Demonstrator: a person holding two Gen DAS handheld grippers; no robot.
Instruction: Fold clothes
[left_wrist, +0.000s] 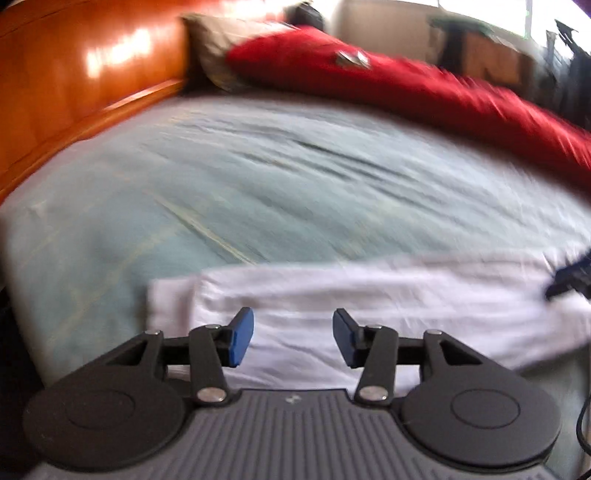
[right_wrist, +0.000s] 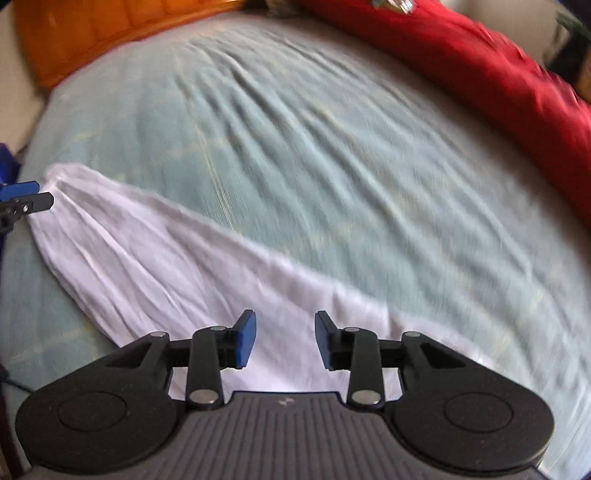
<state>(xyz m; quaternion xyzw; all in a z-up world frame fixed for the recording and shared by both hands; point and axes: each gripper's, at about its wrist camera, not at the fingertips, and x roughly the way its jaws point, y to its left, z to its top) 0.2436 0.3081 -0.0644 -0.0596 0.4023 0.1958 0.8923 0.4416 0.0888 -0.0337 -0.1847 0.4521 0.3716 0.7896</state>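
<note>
A white garment lies folded into a long strip near the front edge of the pale green bed sheet. My left gripper hovers open over its left end, nothing between the blue pads. In the right wrist view the same white garment stretches from the far left towards my right gripper, which stands open above its near end. The left gripper's fingers show at the far left edge of that view, beside the cloth's narrow end. Both views are blurred by motion.
A red quilt lies bunched along the far right side of the bed, with a grey pillow behind it. An orange wooden headboard borders the left. Dark furniture stands beyond the bed.
</note>
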